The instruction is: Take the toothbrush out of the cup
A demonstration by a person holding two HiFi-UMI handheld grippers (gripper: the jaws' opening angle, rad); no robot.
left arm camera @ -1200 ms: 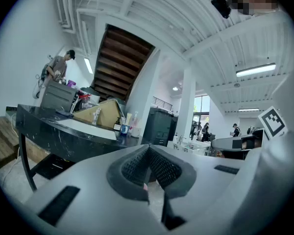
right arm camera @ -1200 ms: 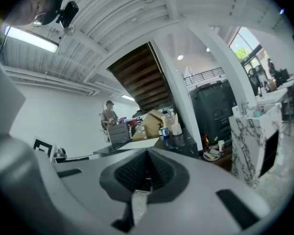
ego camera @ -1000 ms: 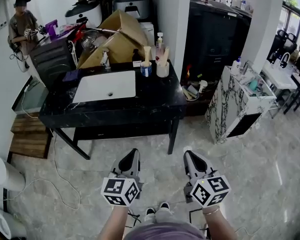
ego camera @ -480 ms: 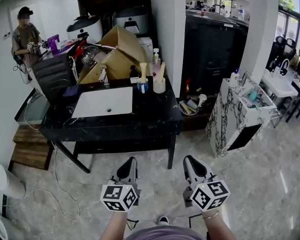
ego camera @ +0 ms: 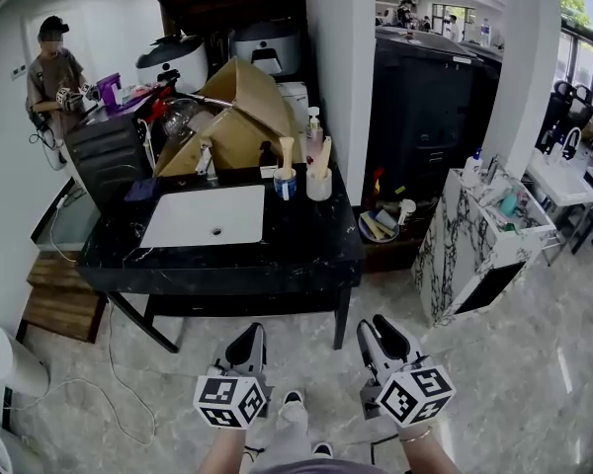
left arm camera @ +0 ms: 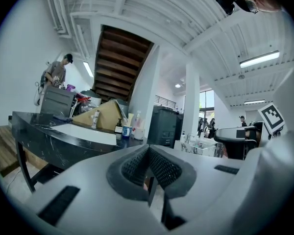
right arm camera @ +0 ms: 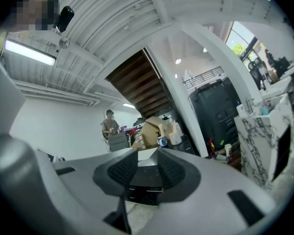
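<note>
Handling. We judged the toothbrush (ego camera: pixel 286 152) to be light, stiff and slender, with a smooth handle that could slip or pivot in a loose pinch. The sound hold would be on the bare handle above the cup rim, pads square across it, followed by a straight upward draw. The cup itself looked light enough to tip or drag if the brush were pulled sideways.

Pose, lower edge of the head view. Both forearms were held low and side by side, the grippers pointing forward and roughly level, marker cubes toward the person. The left gripper (ego camera: pixel 249 339) was clenched, pads meeting with nothing between them. The right gripper (ego camera: pixel 373 328) had just been opening; its jaws stood released and empty.

Middle of the frame. Marble floor (ego camera: pixel 474 363) lay between the grippers and the black counter (ego camera: pixel 306 235), so both tools were well apart from the work.

Upper centre. Behind the white sink (ego camera: pixel 206 215), a blue cup (ego camera: pixel 286 184) and a white cup (ego camera: pixel 319 185) stood just beside each other. Each held a pale upright handle. At this range we could not settle which was the brush. We took it for the one in the blue cup.
</note>
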